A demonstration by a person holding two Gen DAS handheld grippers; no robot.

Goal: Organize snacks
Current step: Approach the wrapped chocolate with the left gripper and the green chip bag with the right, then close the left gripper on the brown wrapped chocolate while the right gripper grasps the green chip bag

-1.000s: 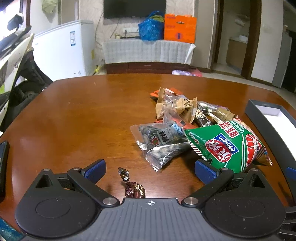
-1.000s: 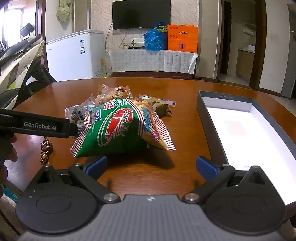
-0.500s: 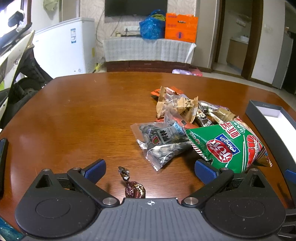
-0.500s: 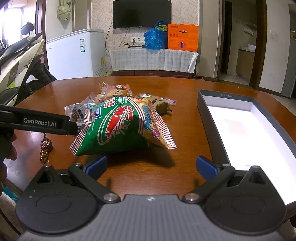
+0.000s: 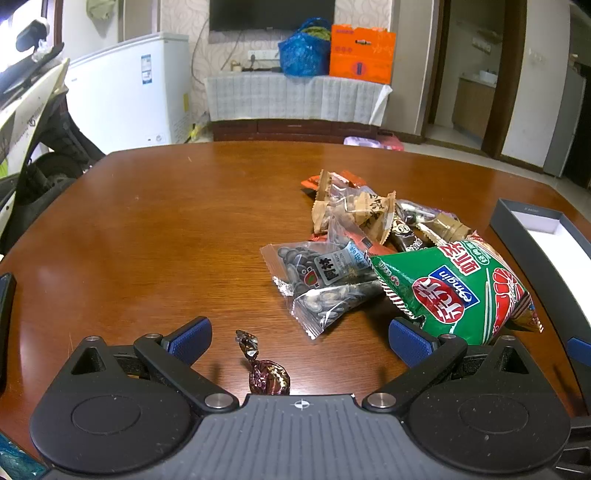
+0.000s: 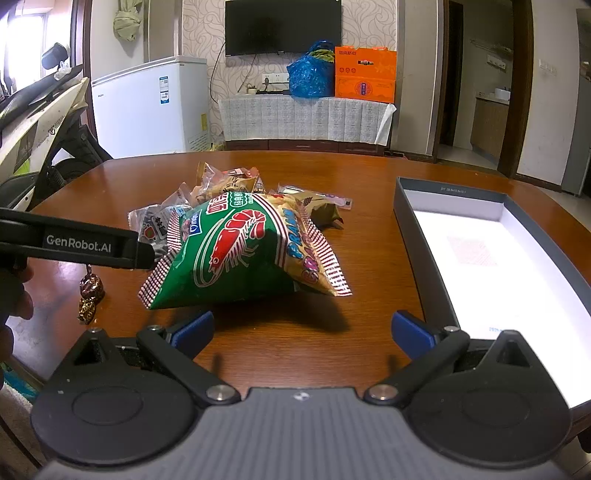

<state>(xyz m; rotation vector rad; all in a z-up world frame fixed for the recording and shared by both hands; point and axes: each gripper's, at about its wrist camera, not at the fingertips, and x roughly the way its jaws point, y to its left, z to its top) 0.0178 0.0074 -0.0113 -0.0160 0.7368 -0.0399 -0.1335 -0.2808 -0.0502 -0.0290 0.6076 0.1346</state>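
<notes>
Snacks heaped on a wooden table (image 5: 155, 229); both grippers — left gripper (image 5: 299, 338), right gripper (image 6: 301, 328) — gape empty, so the right should straddle the green prawn-cracker bag (image 6: 243, 251) squarely, pinching gently — then carry it to the box (image 6: 413, 236).

Black left claw (image 5: 299, 339) and right claw (image 6: 301, 328), blue pads, silver screws, "GenRobot.AI" lettering; possibly bare skin.

- We see a home living room: wall-mounted TV (image 6: 282, 27), patterned wallpaper, white chest freezer (image 6: 149, 107).
- A cloth-draped cabinet (image 6: 303, 120), parked scooter (image 6: 40, 122) and wooden dining table (image 5: 166, 229) confirm it.
</notes>
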